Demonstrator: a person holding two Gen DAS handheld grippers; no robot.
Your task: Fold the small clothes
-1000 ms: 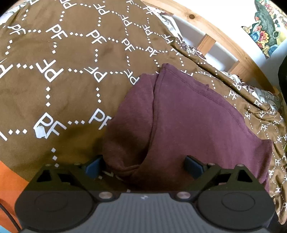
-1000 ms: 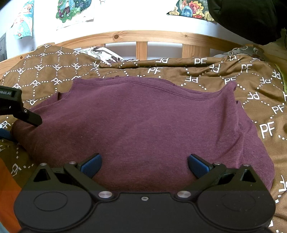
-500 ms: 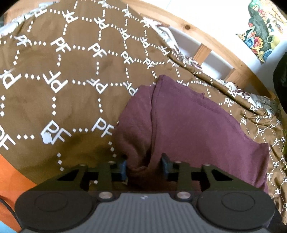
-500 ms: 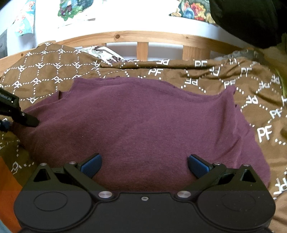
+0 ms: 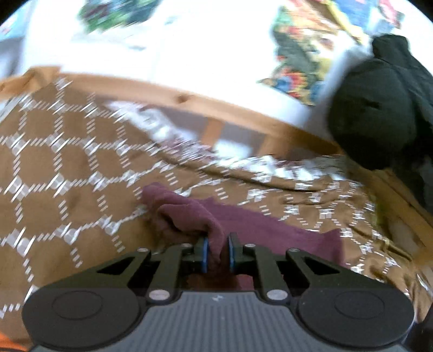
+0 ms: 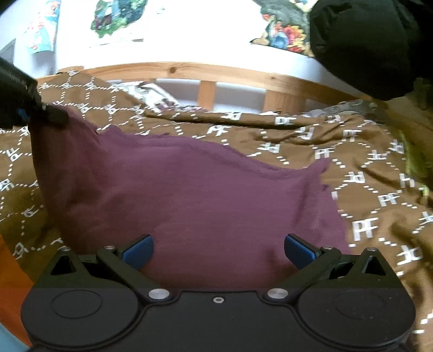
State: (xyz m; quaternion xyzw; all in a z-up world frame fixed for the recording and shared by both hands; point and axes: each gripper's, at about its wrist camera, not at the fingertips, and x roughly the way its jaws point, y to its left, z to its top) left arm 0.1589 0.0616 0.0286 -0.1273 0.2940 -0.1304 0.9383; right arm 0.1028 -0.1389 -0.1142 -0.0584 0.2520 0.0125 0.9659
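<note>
Garment [image 6: 189, 195]: one, maroon; left gripper [image 5: 217, 253] jaws closing on its corner.

I observe a bed [image 6: 379, 189] covered by a brown bedspread [image 6: 297, 140] printed with white dotted diamonds and "PF" lettering. At the far side runs a curved pale wooden bed rail [image 6: 189, 71] on short upright slats [image 6: 207, 93]. Behind it stands a white wall [image 6: 176, 32], brightly lit and partly washed out. Colourful pictures [image 6: 116, 19] hang on the wall. A dark black mass [image 6: 365, 46] occupies the far right. An orange surface [image 6: 10, 270] shows at the near left edge.
</note>
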